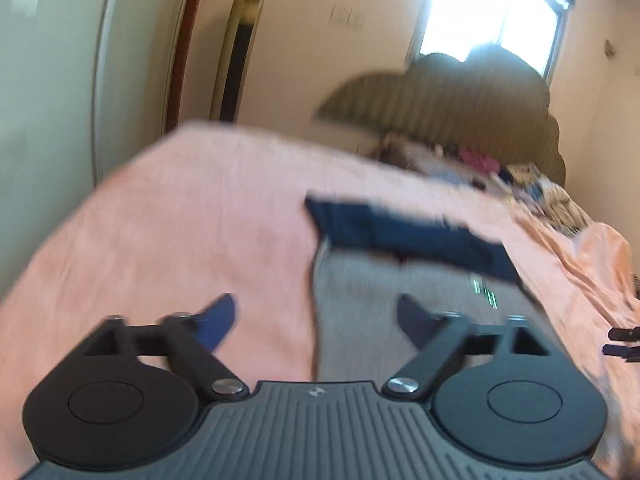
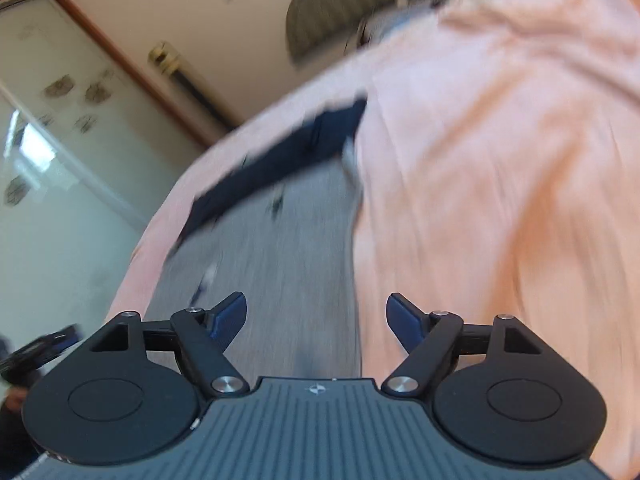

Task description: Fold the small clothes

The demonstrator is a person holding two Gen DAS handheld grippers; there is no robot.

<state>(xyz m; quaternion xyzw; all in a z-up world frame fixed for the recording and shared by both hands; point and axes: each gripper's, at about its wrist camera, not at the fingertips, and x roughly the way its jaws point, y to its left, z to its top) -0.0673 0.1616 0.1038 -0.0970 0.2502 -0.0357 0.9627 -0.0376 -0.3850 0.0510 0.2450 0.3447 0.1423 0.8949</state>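
A small grey garment (image 1: pixel 360 292) with a dark navy band (image 1: pixel 404 236) along its far edge lies flat on the pink bedsheet (image 1: pixel 192 216). My left gripper (image 1: pixel 318 318) hovers above the garment's near left part, jaws wide apart with nothing between them. In the right wrist view the same grey garment (image 2: pixel 280 248) and its navy band (image 2: pixel 280 164) lie below my right gripper (image 2: pixel 316 320), which is also open and empty, over the garment's near right part. Both views are blurred. The right gripper's tips (image 1: pixel 622 340) show at the right edge of the left wrist view.
A padded headboard (image 1: pixel 440 96) and a heap of mixed clothes (image 1: pixel 500 176) stand at the far end of the bed. A bright window (image 1: pixel 492 4) is behind them. A wardrobe with frosted doors (image 2: pixel 52 152) lines the left side. The left gripper (image 2: pixel 36 350) shows at the left edge.
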